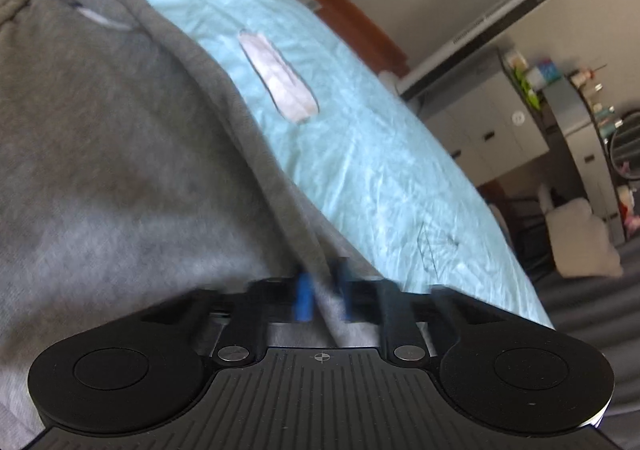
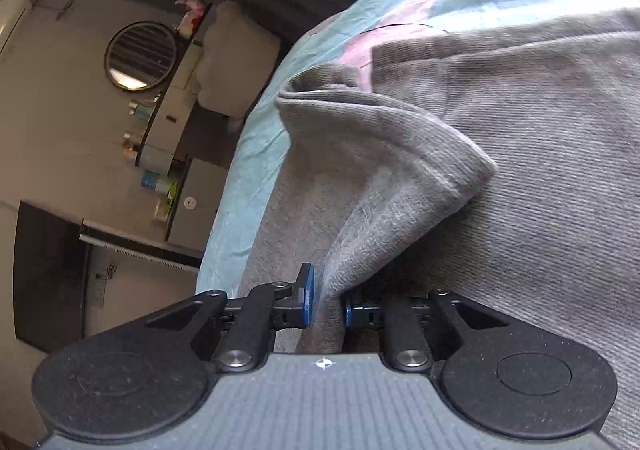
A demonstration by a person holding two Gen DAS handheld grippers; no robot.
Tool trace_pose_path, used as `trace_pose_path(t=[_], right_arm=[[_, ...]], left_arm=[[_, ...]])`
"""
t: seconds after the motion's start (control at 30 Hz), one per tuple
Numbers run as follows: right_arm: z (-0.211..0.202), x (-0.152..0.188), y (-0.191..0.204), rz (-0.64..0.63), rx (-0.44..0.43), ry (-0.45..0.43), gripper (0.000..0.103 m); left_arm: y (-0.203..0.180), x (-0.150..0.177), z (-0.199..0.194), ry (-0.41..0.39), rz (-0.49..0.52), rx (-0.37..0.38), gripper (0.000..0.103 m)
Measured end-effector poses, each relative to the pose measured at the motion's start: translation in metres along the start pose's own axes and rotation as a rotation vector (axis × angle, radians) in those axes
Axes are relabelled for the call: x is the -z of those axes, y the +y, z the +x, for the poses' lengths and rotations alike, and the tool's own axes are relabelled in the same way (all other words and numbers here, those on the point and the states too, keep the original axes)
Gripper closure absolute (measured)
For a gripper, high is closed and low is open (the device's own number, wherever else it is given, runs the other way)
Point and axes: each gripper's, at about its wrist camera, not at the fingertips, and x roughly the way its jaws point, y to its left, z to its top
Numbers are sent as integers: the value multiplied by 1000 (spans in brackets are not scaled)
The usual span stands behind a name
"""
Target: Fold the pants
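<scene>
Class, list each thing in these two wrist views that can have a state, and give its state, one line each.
left gripper: shut on a fold of the grey pants.
right gripper: shut on a raised fold of the pants.
grey pants: lying on the bed, not yet folded flat, fabric bunched and lifted at the right gripper.
light blue bedsheet: spread out, wrinkled.
</scene>
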Motion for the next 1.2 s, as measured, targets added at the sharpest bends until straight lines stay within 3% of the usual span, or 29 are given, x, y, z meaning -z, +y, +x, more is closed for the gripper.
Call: trace_pose_path(t=[0.17,0.37,0.57,0.67,0.8,0.97,1.07,1.13,1.2], right_arm=[[-11,-1,11,-71,-6,-47,97],[-40,1,28,-179,-19,-142,97],[-90,-6,37,-187,-32,-192,97],[-120,-3,38,-255,-35,-203,97],[-150,0,22,-344,32,-167,97],[-162,-6,-13,-332,128,-90,97],[-154,-6,-30,-301,194,-32,96],[-148,-4,-38,-280,225,17,90],[-146,-3,-43,-250,236,34,89]], left_arm=[[-18,17,-25,-63,137,-84,95],[-25,47,-86,-156,258,-90,96],[-1,75,-152,-191,280,-32,96],[22,89,-177,-197,252,-3,96],[50,119,-200,-203,279,-36,96],[94,156,-207,-139,234,-20,95],[116,165,-196,-94,217,-90,88],[123,161,-197,-127,216,-162,79],[128,147,-201,-185,199,-170,39]])
